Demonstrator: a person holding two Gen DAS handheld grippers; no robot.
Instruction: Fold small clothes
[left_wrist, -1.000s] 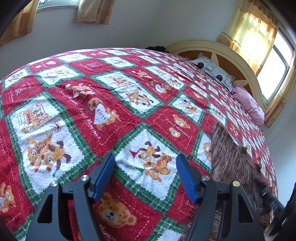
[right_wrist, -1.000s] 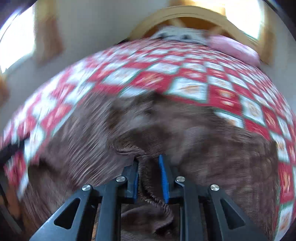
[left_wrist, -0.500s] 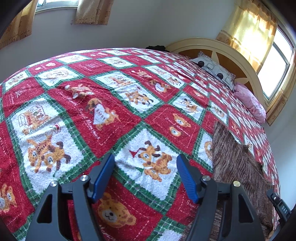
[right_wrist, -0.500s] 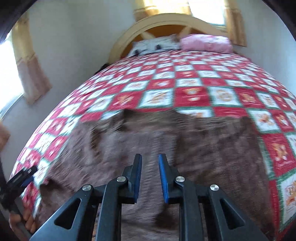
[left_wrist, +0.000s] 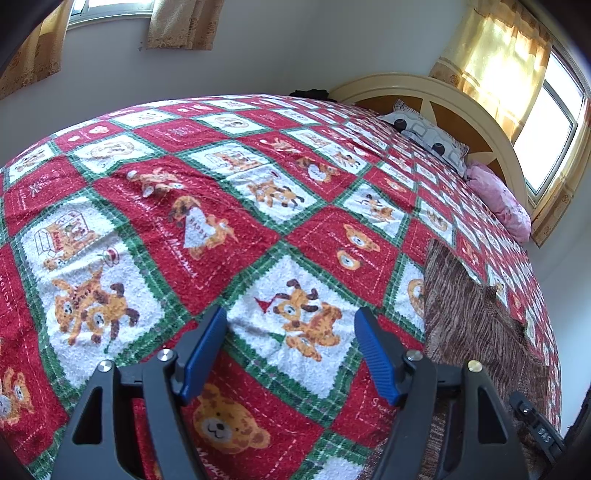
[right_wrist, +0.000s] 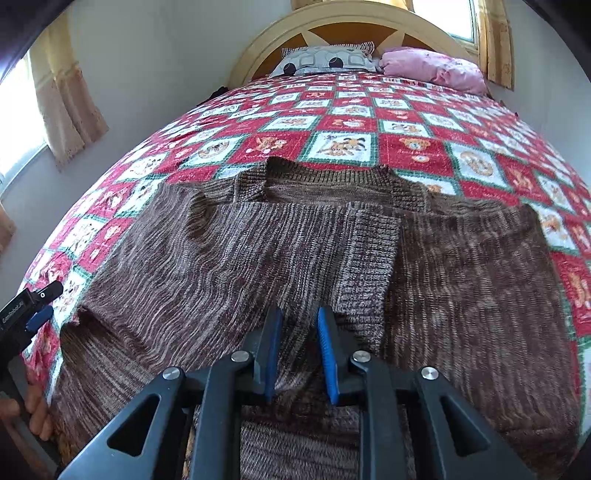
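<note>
We have the sweater (right_wrist: 295, 251) spread flat on the quilt (right_wrist: 351, 122), filling the lower half of the right wrist frame, a sleeve folded across its middle so the body can fold next. Our right gripper (right_wrist: 298, 350) hovers over the knit at lower centre, fingers narrowly apart with nothing pinched between them. Our left gripper (left_wrist: 291, 354) waits over bare quilt, fingers opening wide and empty, the sweater lying at the lower right of its view.

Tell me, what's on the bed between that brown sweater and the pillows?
Only bare quilt, as the right wrist view shows: nothing lies between the brown sweater and the patterned pillow or pink pillow.
</note>
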